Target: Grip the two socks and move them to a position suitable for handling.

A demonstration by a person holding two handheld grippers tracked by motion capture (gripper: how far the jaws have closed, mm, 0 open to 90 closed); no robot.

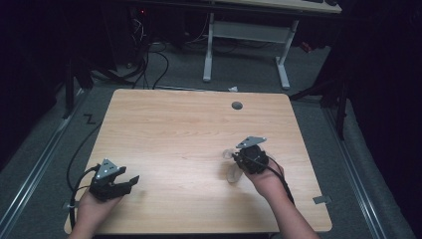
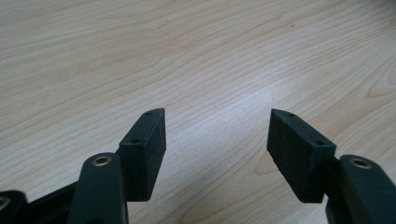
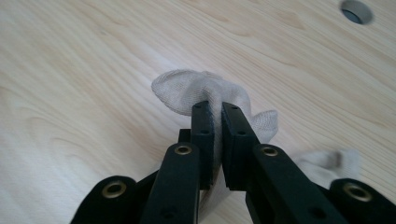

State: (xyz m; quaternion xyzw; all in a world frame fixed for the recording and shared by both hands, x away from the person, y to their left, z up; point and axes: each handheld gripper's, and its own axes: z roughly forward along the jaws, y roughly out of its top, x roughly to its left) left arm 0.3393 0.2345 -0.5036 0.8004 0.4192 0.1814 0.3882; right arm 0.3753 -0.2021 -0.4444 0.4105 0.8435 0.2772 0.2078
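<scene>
Gripping a pale grey sock [image 3: 205,88], the right tool [image 3: 217,112] has its two black jaws clenched on a fold of the fabric, so that only a thin strip of cloth shows between the pads. In the right gripper view the sock bunches up above and behind the jaw tips, with one rounded lobe to the left and a smaller one to the right; another part of it trails off blurred at the lower right, close to the wooden tabletop [image 3: 70,93]. A round grey grommet hole [image 3: 357,10] sits in the tabletop at the far upper right of that view.

From the high view, the right tool [image 1: 238,158] is held in the person's right hand [image 1: 268,181] over the right half of the light wood tabletop [image 1: 174,129]. The sock [image 1: 232,172] hangs from the tool's tip as a pale, slightly see-through shape, its lower end down near the wood. The grommet hole [image 1: 237,105] lies well beyond, near the far edge.

The left tool [image 1: 130,183] sits at the near left corner of the tabletop, in the person's left hand [image 1: 94,206], well apart from the sock. Its jaws are released and spread wide; in the left gripper view the left tool [image 2: 217,135] shows bare wood grain between its two padded tips, with nothing held.
</scene>
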